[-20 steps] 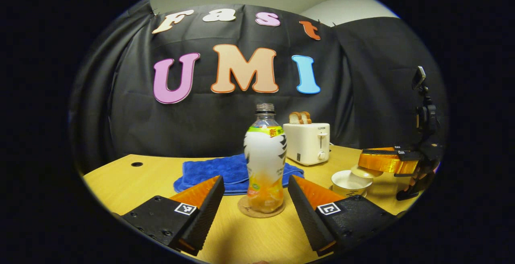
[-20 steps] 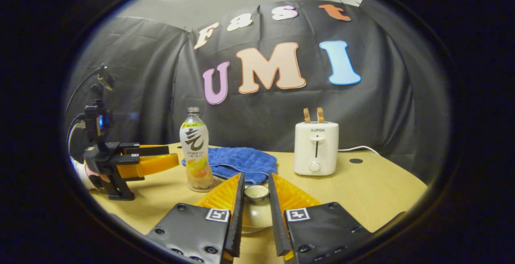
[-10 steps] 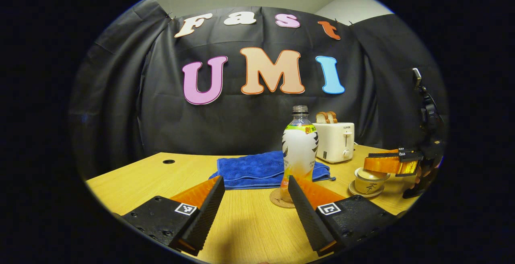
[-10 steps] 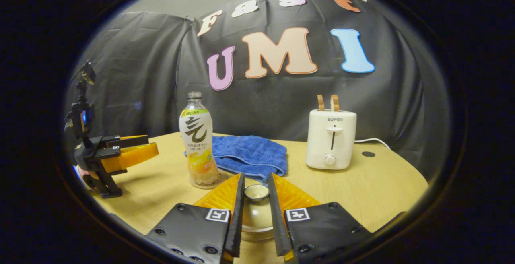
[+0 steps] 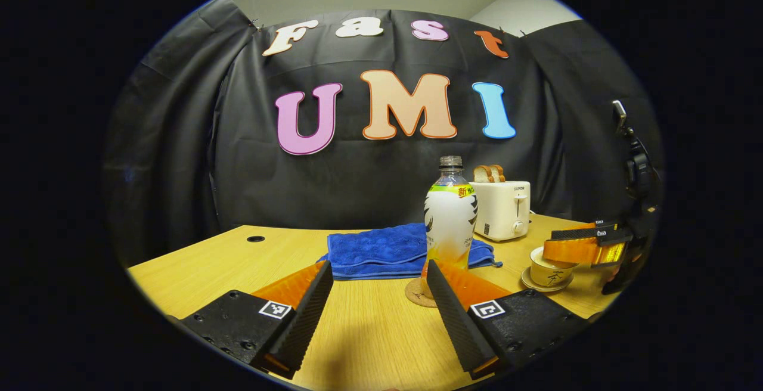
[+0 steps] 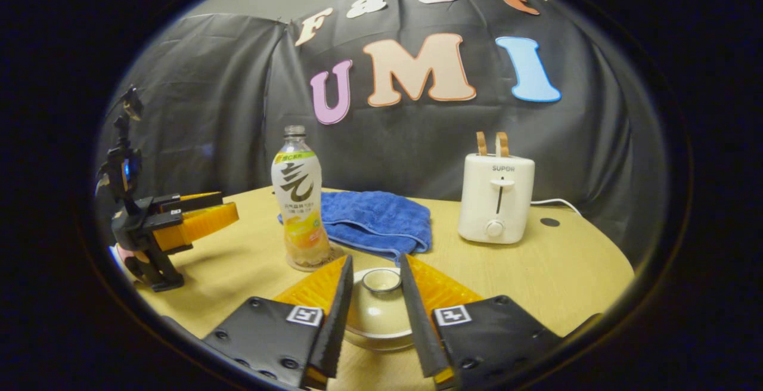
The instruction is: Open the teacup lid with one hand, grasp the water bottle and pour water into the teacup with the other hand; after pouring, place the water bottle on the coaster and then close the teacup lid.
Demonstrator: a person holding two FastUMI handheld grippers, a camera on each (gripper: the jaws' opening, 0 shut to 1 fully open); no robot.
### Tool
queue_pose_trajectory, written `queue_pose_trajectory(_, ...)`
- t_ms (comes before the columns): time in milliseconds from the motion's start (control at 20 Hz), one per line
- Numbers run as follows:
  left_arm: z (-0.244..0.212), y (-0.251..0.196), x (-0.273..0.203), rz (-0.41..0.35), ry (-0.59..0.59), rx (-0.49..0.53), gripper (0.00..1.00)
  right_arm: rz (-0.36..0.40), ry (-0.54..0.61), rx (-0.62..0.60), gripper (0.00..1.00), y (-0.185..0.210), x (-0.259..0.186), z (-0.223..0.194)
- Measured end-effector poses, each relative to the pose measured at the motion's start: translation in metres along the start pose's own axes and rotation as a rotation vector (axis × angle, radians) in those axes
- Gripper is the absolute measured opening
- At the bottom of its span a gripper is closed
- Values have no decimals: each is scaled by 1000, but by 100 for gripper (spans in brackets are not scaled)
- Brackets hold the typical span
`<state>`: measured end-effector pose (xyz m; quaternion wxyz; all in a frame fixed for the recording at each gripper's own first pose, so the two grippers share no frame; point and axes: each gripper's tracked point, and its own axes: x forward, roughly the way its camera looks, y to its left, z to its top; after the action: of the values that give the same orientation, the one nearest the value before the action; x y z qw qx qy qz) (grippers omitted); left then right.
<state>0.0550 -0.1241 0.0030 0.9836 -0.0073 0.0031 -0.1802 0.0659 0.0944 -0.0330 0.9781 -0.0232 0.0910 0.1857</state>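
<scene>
Lid [image 6: 379, 310] back down on teacup [image 5: 549, 270], seated on saucer [image 5: 545, 286] at near right of table [image 5: 226, 257]. Right gripper [image 6: 374, 313] fingers [image 6: 331, 325] spread wider than half a second ago: then pressed close against lid knob, now standing off with gaps either side, knob between but not touching. Reads as lid just let go. In left gripper view, same gripper [image 5: 587, 248] hovers level over cup top, lower than one second ago, when lid hung clear above an open bowl.

Water bottle [image 6: 301, 200] upright on coaster [image 5: 420, 292], near centre, just in front of blue towel [image 6: 378, 221]; capless, orange liquid in lower part. Left gripper [image 5: 377, 310] wide apart, empty, pulled back and shifted left since one second ago, bottle no longer between fingers but behind right one.

Judgement: pour done, bottle parked, lid closed, so task essentially complete; remaining only retreat of right gripper without nudging lid. Toaster [image 6: 496, 197] far right, untouched.
</scene>
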Motion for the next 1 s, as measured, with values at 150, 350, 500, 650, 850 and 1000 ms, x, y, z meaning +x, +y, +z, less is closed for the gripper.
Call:
queue_pose_trajectory(150,1,1,-1,2,0,1,92,-8,-16,8,77,-1,-7,2)
queue_pose_trajectory(350,1,4,0,14,-1,2,93,-38,-53,20,85,-7,-22,5)
queue_pose_trajectory(500,1,10,-3,42,-1,3,93,-71,-92,24,91,-14,-34,10)
queue_pose_trajectory(650,1,15,-7,66,2,2,93,-116,-132,38,96,-24,-48,13)
queue_pose_trajectory(850,1,24,-15,98,4,1,93,-191,-171,34,96,-40,-66,15)
queue_pose_trajectory(1000,1,30,-20,123,4,3,93,-257,-186,37,94,-56,-79,16)
